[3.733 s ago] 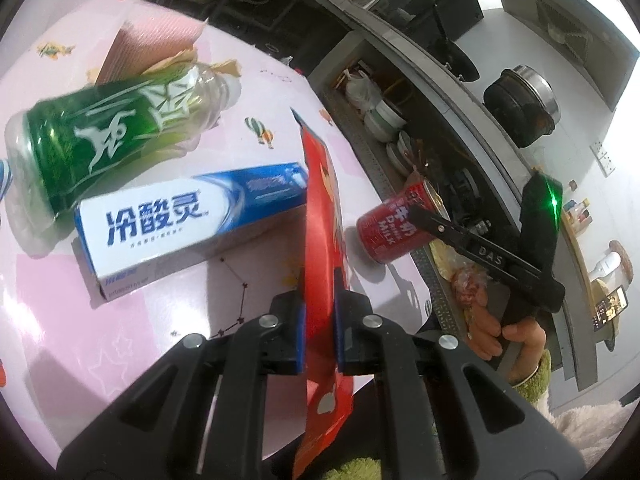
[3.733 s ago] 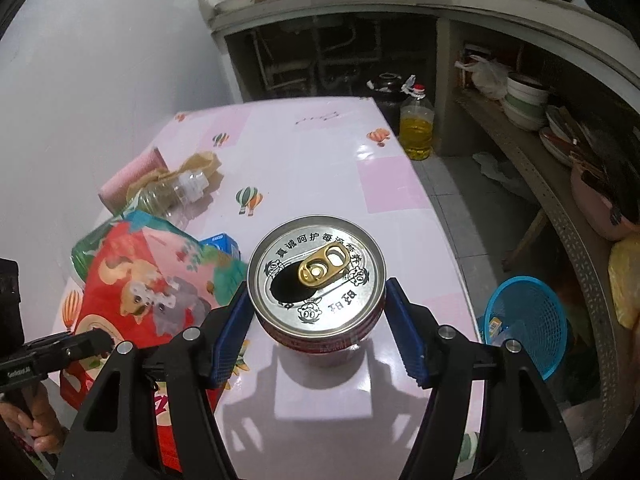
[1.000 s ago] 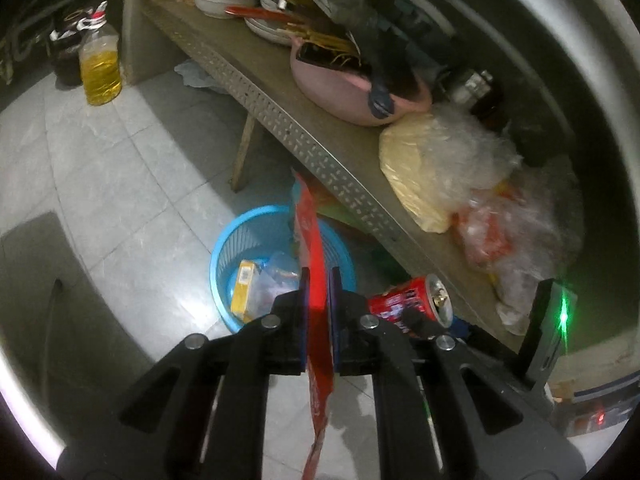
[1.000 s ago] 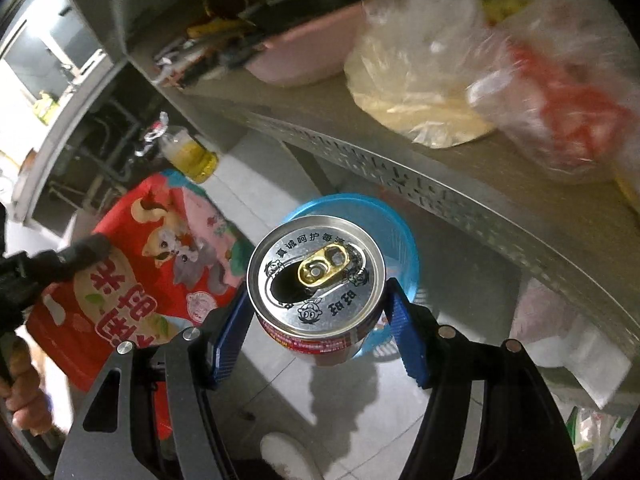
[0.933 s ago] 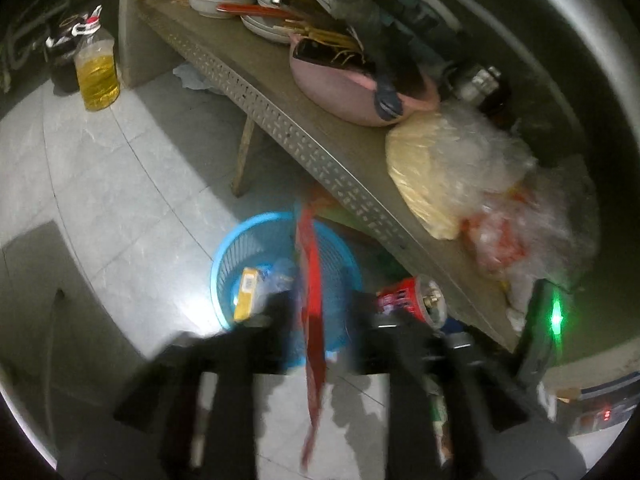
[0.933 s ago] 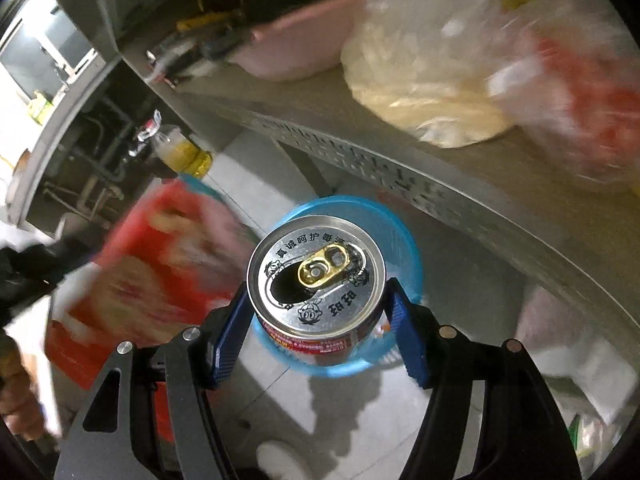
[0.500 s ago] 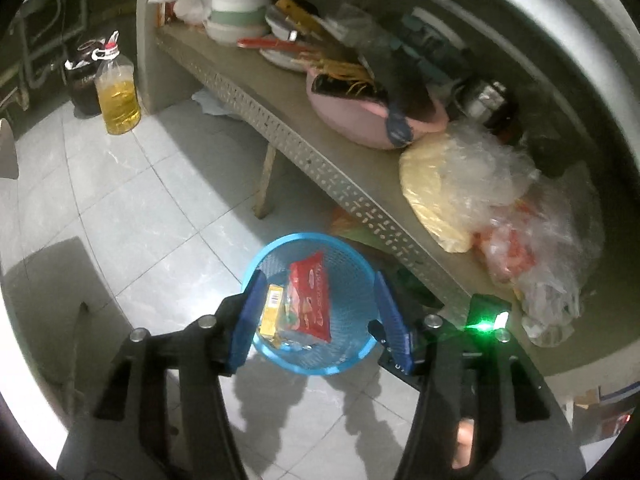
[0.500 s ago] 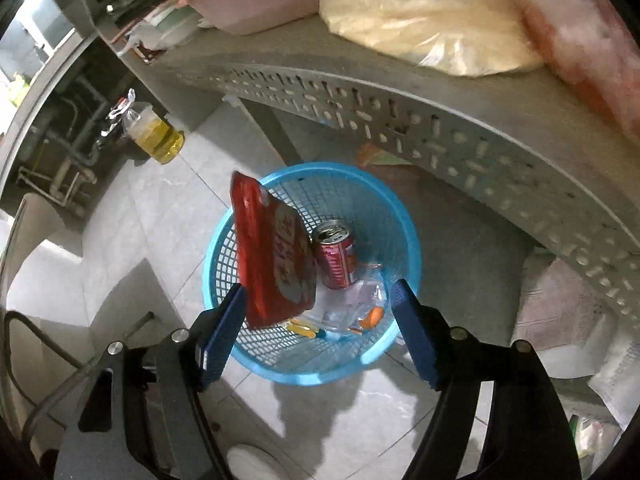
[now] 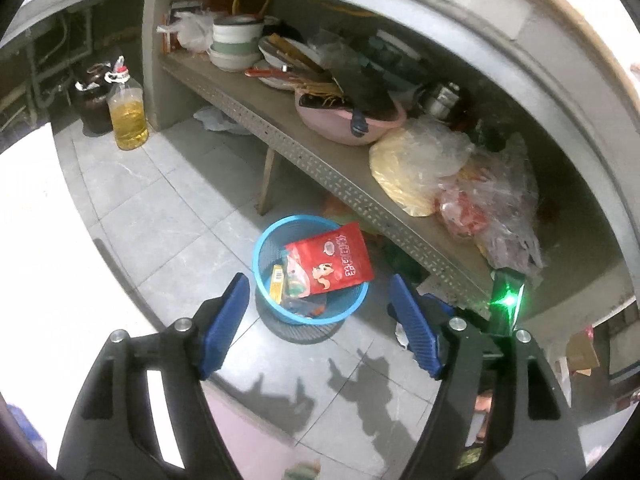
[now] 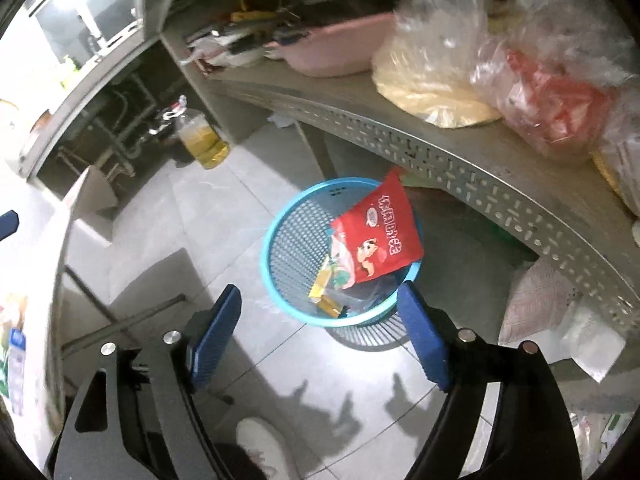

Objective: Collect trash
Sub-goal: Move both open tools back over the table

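Trash-wise, the red snack bag (image 9: 334, 262) sits in the blue basket (image 9: 266, 240) on the floor, straight ahead of and below both our grippers; it leans on the basket's far rim, long axis tilted up and away from us, top corner poking over the edge toward the metal shelf (image 9: 320, 164); under it we can make out a yellow wrapper (image 9: 276, 282) and some clear plastic bits; the rest of the pile is hidden by the bag, so we can't say what else is down there.

Left gripper (image 9: 318, 320) is spread wide, jaws opening, nothing between the pads; the basket just shows through the gap; right gripper (image 10: 318, 330) is the same deal, jaws opening and empty, basket framed between its fingers (image 10: 424, 340).

Neither hand looks clearly nearer the basket; in the right wrist view it fills more of the picture, but fisheye, so grain of salt. We reckon this drop is done and the next move heads back for more trash; where that is doesn't show clearly, just a pale blown-out surface at the left edge of both views.

Also cut off: the right gripper's body with its green light (image 9: 506, 300) shows only partly, at the right edge of the left view; a white shoe (image 10: 262, 446) peeks in at the bottom of the right one.
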`<control>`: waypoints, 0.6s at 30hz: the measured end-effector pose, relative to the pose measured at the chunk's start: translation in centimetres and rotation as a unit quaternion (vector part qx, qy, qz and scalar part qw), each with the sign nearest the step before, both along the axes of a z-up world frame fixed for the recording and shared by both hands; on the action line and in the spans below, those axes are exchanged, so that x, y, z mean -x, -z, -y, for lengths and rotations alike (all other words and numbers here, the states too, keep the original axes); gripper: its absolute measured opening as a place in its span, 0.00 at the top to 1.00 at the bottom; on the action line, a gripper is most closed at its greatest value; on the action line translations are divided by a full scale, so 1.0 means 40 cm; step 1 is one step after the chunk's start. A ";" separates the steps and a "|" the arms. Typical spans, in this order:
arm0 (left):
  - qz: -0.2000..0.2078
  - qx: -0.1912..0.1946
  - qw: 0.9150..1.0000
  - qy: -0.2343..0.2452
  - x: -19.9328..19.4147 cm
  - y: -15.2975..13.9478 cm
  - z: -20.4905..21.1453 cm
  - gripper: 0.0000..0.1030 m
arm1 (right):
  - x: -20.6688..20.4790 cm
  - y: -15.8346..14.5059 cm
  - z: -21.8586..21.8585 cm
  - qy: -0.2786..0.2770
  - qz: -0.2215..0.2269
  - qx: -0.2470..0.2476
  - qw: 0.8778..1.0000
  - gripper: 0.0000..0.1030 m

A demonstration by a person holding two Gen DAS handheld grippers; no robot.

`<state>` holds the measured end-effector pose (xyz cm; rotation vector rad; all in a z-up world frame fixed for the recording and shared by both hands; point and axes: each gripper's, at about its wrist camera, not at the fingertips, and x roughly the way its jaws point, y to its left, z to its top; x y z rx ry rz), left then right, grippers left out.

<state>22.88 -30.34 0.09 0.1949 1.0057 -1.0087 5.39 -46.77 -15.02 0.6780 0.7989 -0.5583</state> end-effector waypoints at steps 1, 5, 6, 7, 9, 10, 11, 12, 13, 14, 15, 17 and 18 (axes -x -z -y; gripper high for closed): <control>0.001 0.003 1.000 -0.001 0.007 -0.005 -0.015 0.31 | 0.007 -0.009 -0.011 -0.003 0.003 0.002 1.000 0.23; 0.013 0.007 1.000 -0.011 0.036 -0.018 -0.093 0.31 | 0.030 -0.044 -0.053 -0.022 0.007 0.011 1.000 0.22; 0.011 0.009 1.000 -0.016 0.039 -0.020 -0.115 0.31 | 0.029 -0.047 -0.061 -0.027 0.008 0.011 1.000 0.22; 0.009 0.010 1.000 -0.020 0.040 -0.021 -0.125 0.31 | 0.030 -0.054 -0.069 -0.032 0.008 0.013 0.999 0.22; 0.006 0.015 0.999 -0.036 0.039 -0.025 -0.163 0.30 | 0.031 -0.065 -0.082 -0.039 0.011 0.015 0.999 0.22; 0.006 0.017 0.999 -0.040 0.039 -0.026 -0.174 0.30 | 0.030 -0.070 -0.088 -0.043 0.012 0.015 0.999 0.22; 0.009 0.018 0.999 -0.048 0.040 -0.028 -0.192 0.29 | 0.031 -0.075 -0.095 -0.045 0.014 0.016 0.999 0.22; 0.012 0.018 0.998 -0.054 0.041 -0.030 -0.207 0.29 | 0.030 -0.081 -0.101 -0.047 0.015 0.016 0.999 0.22; 0.014 0.019 0.998 -0.057 0.042 -0.031 -0.217 0.29 | 0.029 -0.090 -0.109 -0.052 0.019 0.016 0.998 0.22; 0.015 0.020 0.998 -0.062 0.044 -0.033 -0.233 0.29 | 0.025 -0.097 -0.116 -0.056 0.020 0.017 0.998 0.22; 0.016 0.020 0.998 -0.065 0.045 -0.035 -0.244 0.28 | 0.024 -0.106 -0.124 -0.061 0.023 0.019 0.998 0.22; 0.025 0.021 0.997 -0.071 0.048 -0.041 -0.273 0.27 | 0.021 -0.125 -0.138 -0.070 0.030 0.024 0.997 0.18; 0.029 0.020 0.997 -0.075 0.048 -0.043 -0.285 0.27 | 0.019 -0.137 -0.147 -0.075 0.035 0.027 0.996 0.17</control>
